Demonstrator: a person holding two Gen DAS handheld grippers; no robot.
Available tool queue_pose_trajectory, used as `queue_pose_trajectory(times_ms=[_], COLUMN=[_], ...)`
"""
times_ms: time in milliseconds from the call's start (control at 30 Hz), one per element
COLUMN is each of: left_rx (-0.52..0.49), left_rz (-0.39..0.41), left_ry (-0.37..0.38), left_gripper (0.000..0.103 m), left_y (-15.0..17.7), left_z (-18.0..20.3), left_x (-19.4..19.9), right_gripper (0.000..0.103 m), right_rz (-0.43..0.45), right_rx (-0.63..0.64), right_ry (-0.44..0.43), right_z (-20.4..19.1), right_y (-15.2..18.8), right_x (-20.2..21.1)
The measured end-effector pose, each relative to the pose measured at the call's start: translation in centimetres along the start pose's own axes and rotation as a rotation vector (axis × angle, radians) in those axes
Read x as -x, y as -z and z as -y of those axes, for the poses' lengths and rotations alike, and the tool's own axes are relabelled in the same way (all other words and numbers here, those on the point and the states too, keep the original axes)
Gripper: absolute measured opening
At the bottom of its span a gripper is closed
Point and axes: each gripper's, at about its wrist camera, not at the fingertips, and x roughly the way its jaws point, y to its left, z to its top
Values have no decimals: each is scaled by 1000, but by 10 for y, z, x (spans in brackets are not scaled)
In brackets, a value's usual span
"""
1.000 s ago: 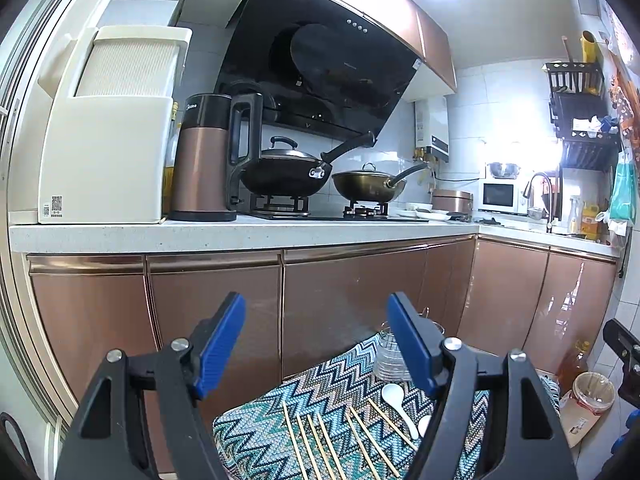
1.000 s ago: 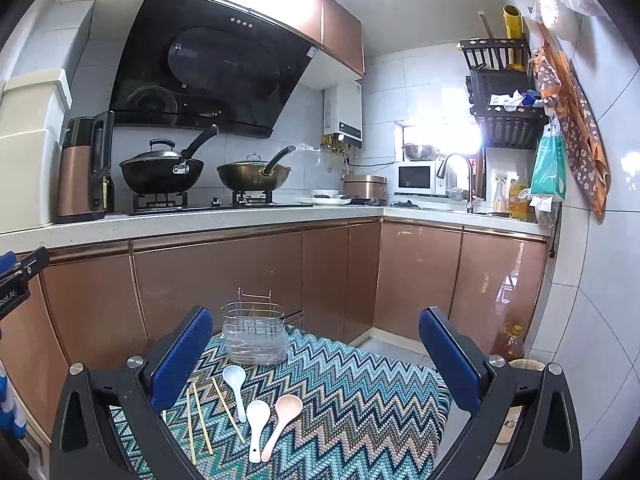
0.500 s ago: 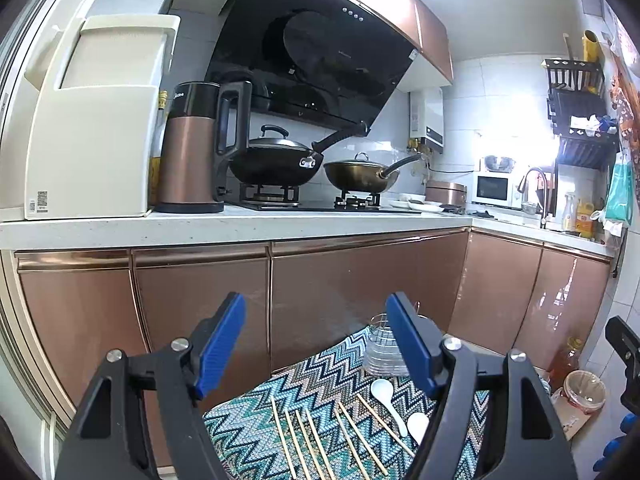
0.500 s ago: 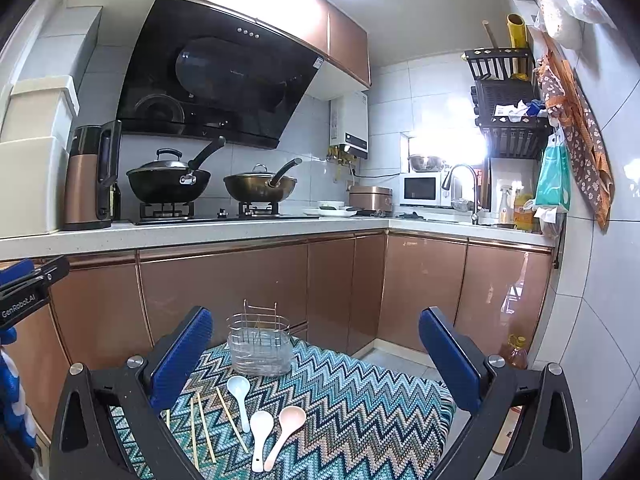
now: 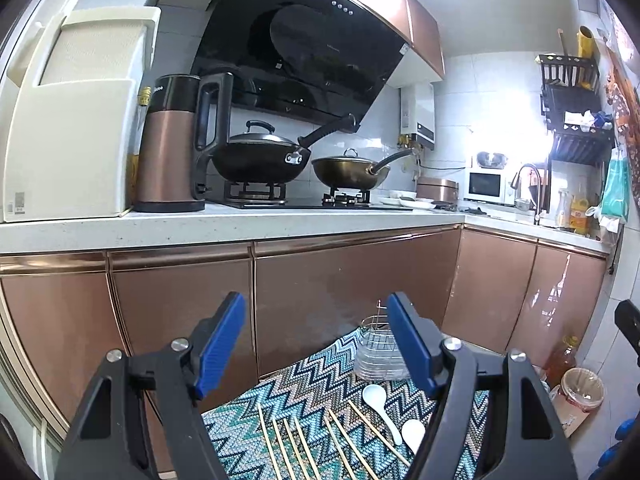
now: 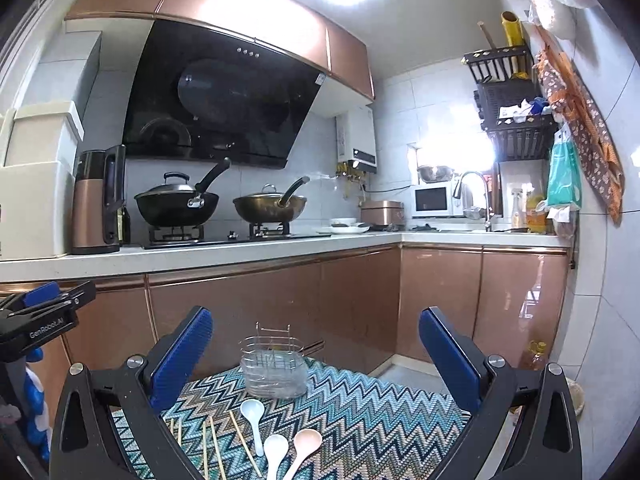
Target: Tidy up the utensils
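Observation:
A small table with a zigzag cloth (image 6: 360, 412) holds a wire-and-clear utensil holder (image 6: 274, 374), several wooden chopsticks (image 6: 240, 438), two white spoons (image 6: 252, 412) and a pink spoon (image 6: 306, 442). The holder (image 5: 376, 354), chopsticks (image 5: 304, 444) and a white spoon (image 5: 378, 398) also show in the left wrist view. My left gripper (image 5: 316, 340) is open and empty above the near left of the cloth. My right gripper (image 6: 316, 352) is open and empty above the table's near side.
Copper cabinet fronts (image 6: 352, 300) stand right behind the table. The counter above carries a kettle (image 5: 168, 148), two woks (image 6: 176, 200) on the stove, a microwave (image 6: 434, 200) and a sink tap. A bottle (image 5: 560, 360) and a bin (image 5: 582, 392) stand on the floor at right.
Both grippers have risen and tilted slightly, so the table sits lower in each view. Both stay open. The utensils have not moved.

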Motion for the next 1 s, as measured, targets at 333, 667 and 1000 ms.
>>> queue_pose_trajectory(times_ms=[333,667,1000], left_rx=[-14,-10,0], left_rz=[-10,-40,-186], left_ry=[-17,17,29], left_gripper=[72,72,72], left_y=[0,5,22], left_z=[5,12,13], left_x=[-28,-62,-108], right_gripper=[103,103,103], right_rz=[-57,-167,-268], right_rx=[77,81,102], right_ry=[29,75,26], right_z=[-3,14,23], right_y=[13,41,53], right_x=[-35,-80,-120])
